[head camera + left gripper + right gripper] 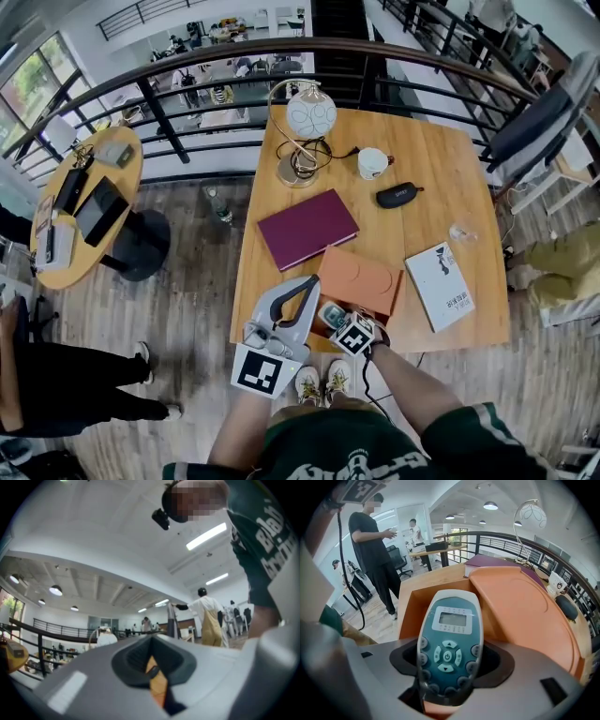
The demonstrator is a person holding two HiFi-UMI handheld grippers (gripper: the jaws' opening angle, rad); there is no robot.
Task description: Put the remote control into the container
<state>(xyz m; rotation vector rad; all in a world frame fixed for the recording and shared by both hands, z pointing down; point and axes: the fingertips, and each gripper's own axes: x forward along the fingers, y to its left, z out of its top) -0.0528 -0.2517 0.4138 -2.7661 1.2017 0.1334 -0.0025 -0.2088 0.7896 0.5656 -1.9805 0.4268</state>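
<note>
The right gripper (447, 667) is squeezing the long white plastic remote control with the blue-green button face (449, 639). Its 2 jaws press on the 2 thin sides of the remote, down near the bottom end. The top end with the little screen sticks out in front.

The remote is at the near left corner of the flat orange container (520, 606). In the head view the remote (330, 314) shows right at that edge of the container (361, 279), on the square wooden table (441, 169). I cannot tell if the remote touches the container or hangs just above it.

The left gripper (150, 663) has its jaws pressed together with nothing in them. In the head view it (307, 284) sits just beside the container's left side.

The remote looks light and hard, so it will likely not bend. Its plastic looks smooth, so I think it could slip. Held near 1 end, the far end may tip down. Holding the sides seems best, because a squeeze on the face could push the buttons.
</note>
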